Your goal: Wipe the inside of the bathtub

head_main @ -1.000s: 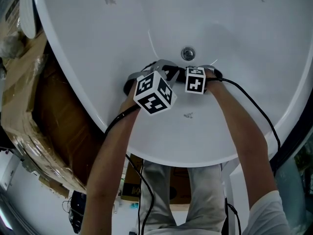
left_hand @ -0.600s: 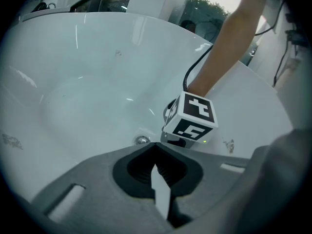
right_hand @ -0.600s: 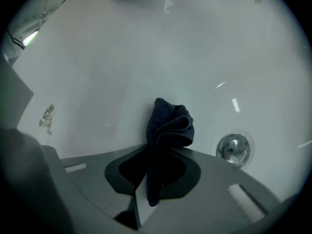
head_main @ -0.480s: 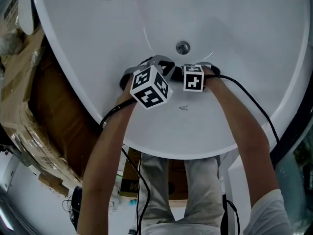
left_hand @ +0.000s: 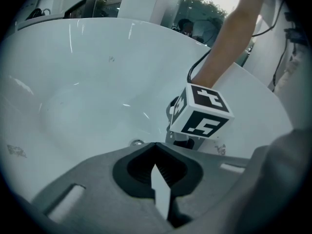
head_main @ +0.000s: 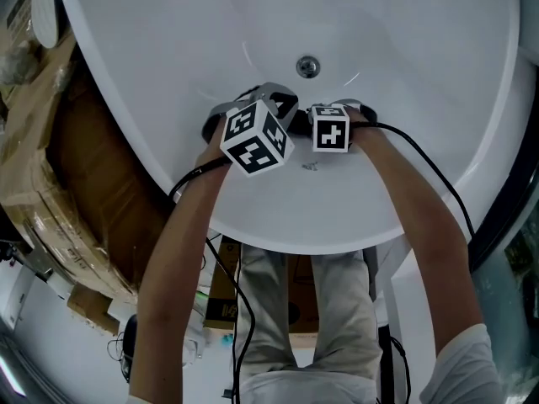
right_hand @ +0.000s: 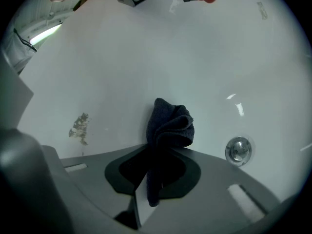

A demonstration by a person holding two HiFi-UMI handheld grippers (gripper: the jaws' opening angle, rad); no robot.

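Observation:
A white bathtub (head_main: 404,66) fills the head view, its round metal drain (head_main: 308,66) just beyond both grippers. My right gripper (right_hand: 157,179) is shut on a dark cloth (right_hand: 168,126), whose bunched end sticks out against the tub wall, left of the drain (right_hand: 239,149). A worn speckled patch (right_hand: 79,126) marks the wall left of the cloth. My left gripper (left_hand: 158,191) is shut with nothing between its jaws and looks across the tub (left_hand: 73,96) at the right gripper's marker cube (left_hand: 202,112). In the head view both marker cubes (head_main: 255,137) (head_main: 330,128) sit side by side over the near inner wall.
Wrapped cardboard boxes (head_main: 50,183) stand beside the tub on the left. Black cables (head_main: 438,183) trail from the grippers over the tub's near rim (head_main: 303,238). The person's legs (head_main: 295,335) stand against that rim. A window with greenery (left_hand: 204,13) lies beyond the tub's far side.
Both grippers and the drain have shifted slightly up in the head view as the head camera moved. The grippers keep the same side-by-side pose near the drain.

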